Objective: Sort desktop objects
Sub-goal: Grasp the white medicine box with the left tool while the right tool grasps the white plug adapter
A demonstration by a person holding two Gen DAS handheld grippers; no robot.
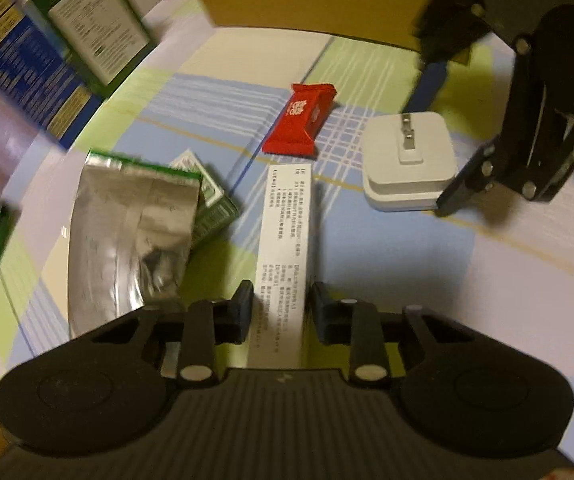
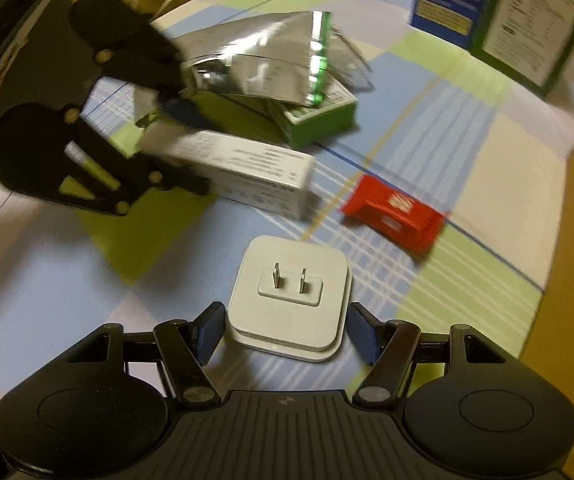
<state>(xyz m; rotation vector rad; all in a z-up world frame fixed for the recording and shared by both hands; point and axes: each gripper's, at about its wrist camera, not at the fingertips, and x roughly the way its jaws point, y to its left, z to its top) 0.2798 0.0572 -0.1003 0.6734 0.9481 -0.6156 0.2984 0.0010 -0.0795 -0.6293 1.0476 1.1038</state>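
On the checked cloth [image 1: 387,80] in pale blue, green and white lies a long white box [image 1: 287,236] with small black print; the left gripper [image 1: 281,308] has its jaws clenched on the near end of this box. Beside the box, on the side away from the silver pouch [image 1: 127,236], sits a white square charger [image 2: 291,292] with two metal prongs pointing up. The right gripper [image 2: 287,332] stands around the charger, jaws released, not touching. Just beyond the box lies a small red packet [image 1: 303,120].
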